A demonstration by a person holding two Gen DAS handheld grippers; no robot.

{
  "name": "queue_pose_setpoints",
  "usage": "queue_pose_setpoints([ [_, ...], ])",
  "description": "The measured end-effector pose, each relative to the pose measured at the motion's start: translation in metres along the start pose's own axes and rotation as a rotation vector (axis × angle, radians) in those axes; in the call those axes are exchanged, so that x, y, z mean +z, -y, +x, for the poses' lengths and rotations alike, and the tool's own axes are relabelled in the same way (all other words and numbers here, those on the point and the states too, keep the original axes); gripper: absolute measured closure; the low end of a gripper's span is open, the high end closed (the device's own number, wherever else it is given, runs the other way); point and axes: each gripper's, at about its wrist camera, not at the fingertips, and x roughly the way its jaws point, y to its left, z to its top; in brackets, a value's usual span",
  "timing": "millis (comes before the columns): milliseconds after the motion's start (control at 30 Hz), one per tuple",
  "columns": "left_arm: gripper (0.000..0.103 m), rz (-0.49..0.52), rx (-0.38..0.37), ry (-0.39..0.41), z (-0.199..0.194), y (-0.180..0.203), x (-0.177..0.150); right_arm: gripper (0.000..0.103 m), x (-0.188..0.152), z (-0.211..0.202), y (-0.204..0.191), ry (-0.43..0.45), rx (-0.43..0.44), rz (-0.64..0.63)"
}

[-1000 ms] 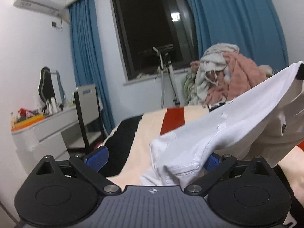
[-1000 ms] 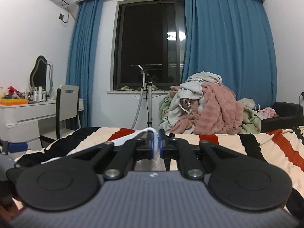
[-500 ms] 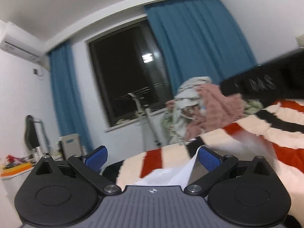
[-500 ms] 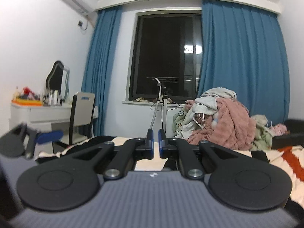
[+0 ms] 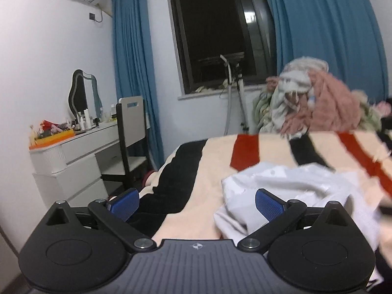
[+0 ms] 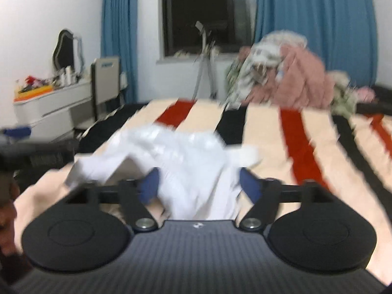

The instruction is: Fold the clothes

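A white garment (image 5: pixel 299 183) lies crumpled on the striped bed cover (image 5: pixel 215 169). My left gripper (image 5: pixel 196 204) is open; the garment's left edge reaches just past its right pad (image 5: pixel 268 204), and neither pad presses on it. In the blurred right wrist view, my right gripper (image 6: pixel 199 185) has its jaws opening wide. The white garment (image 6: pixel 186 156) is bunched loosely between its blue pads (image 6: pixel 250 183). The left gripper (image 6: pixel 17 134) shows at that view's left edge, with a hand (image 6: pixel 7 196) below it.
A tall pile of mixed clothes (image 5: pixel 316 105) sits at the bed's far end. A white dresser (image 5: pixel 68 156) and a chair (image 5: pixel 129 127) stand to the left of the bed. A metal stand (image 5: pixel 232 98) is under the dark window, between blue curtains.
The right gripper was shut on the white cloth and now stands wide, tipped down toward the bed. The garment, held up a second ago, has dropped onto the cover. The left gripper stayed open.
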Motion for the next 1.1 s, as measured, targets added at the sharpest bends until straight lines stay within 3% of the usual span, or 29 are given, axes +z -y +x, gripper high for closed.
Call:
queue_pose_setpoints([
  [133, 0.001, -0.037, -0.098, 0.028, -0.018, -0.017, 0.007, 0.028, -0.016, 0.025, -0.017, -0.128, -0.001, -0.049],
  [200, 0.001, -0.012, -0.160, 0.016, -0.026, -0.013, 0.005, 0.028, -0.022, 0.040, -0.016, -0.163, -0.080, -0.044],
  [267, 0.001, 0.050, -0.220, 0.006, -0.026, -0.002, 0.000, 0.028, -0.020, 0.041, -0.007, -0.121, -0.164, 0.024],
  [400, 0.001, 0.217, -0.279, 0.038, -0.017, 0.039, -0.016, 0.028, -0.009, 0.021, 0.015, 0.014, -0.191, 0.176],
  [500, 0.001, 0.369, -0.287, 0.077, -0.008, 0.073, -0.033, 0.028, -0.006, 0.013, 0.027, 0.055, -0.167, 0.274],
  [567, 0.001, 0.474, -0.251, 0.098, -0.003, 0.094, -0.047, 0.028, -0.006, 0.011, 0.032, 0.059, -0.147, 0.316],
  [667, 0.001, 0.573, -0.125, 0.077, 0.016, 0.110, -0.063, 0.028, -0.005, 0.014, 0.038, 0.067, -0.145, 0.335],
  [800, 0.001, 0.440, 0.046, 0.061, 0.030, 0.088, -0.052, 0.028, -0.001, 0.014, 0.046, 0.099, -0.171, 0.339],
  [967, 0.000, 0.032, 0.135, 0.270, -0.010, 0.024, -0.017, 0.028, 0.003, 0.015, 0.043, 0.132, -0.204, 0.273],
  [1033, 0.000, -0.050, 0.176, 0.327, -0.023, 0.008, -0.012, 0.028, 0.004, 0.018, 0.037, 0.124, -0.225, 0.218],
  [1100, 0.000, -0.085, 0.190, 0.318, -0.029, -0.003, -0.012, 0.028, 0.003, 0.022, 0.031, 0.095, -0.231, 0.146],
])
